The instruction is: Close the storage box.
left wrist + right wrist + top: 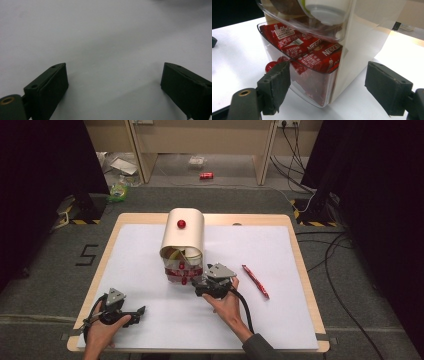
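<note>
So your right gripper sits wide open right at the clear lower drawer, stuffed with red Nescafe sachets; upper drawer holds maybe creamer cups. Left gripper hangs wide open over the white table.

1. The drawer is clear, shiny plastic.
2. The packets inside it are shiny red wrappers.
3. The box looks smooth and cream, with a glossy red knob at 12 o'clock.
4. The table rim is pale wood; its white sheet is matt.
</note>
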A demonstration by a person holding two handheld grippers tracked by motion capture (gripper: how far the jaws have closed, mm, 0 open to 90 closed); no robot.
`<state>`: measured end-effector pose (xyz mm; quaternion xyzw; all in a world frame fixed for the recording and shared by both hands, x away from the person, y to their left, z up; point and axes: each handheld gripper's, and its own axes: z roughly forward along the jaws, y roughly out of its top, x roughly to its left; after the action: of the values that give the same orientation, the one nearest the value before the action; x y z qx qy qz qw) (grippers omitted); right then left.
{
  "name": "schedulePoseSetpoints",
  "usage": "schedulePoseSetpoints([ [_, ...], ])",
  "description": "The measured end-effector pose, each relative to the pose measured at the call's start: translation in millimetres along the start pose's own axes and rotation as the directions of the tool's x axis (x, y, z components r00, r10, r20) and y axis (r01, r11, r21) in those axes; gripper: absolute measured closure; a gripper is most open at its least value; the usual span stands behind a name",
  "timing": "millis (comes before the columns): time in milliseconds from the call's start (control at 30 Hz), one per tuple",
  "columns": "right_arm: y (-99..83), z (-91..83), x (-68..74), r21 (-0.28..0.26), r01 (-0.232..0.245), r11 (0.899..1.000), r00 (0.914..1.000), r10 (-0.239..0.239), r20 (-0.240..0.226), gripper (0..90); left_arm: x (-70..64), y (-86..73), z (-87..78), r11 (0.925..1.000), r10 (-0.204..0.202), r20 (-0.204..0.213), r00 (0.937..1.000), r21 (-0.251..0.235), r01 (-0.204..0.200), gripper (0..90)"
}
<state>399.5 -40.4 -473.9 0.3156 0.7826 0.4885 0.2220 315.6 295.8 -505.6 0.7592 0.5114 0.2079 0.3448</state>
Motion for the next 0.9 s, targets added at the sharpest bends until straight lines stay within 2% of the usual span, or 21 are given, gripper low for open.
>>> schedulePoseSetpoints([
  [267,-0.4,3.9,-4.6,-0.008,-0.013,1.0,0.9996,0.014,0.024,21.7,0.1,0.1,0.0,1.0,-0.001,0.001,1.0,0.0,0.001,6.5],
  [400,-0.6,4.7,-6.6,-0.003,-0.034,0.999,0.9993,0.034,0.018,20.7,0.1,0.0,0.0,1.0,-0.001,0.001,1.0,0.0,0.001,6.5],
  [500,0.3,4.0,-6.0,-0.001,-0.008,1.0,0.9995,0.008,0.029,20.6,0.1,0.0,0.0,1.0,-0.001,0.001,1.0,0.0,0.001,6.6],
  [900,0.4,-2.9,-11.9,0.022,-0.019,1.0,0.9992,0.018,0.035,22.5,0.2,-0.1,0.0,1.0,-0.002,0.002,1.0,-0.001,0.002,6.6],
])
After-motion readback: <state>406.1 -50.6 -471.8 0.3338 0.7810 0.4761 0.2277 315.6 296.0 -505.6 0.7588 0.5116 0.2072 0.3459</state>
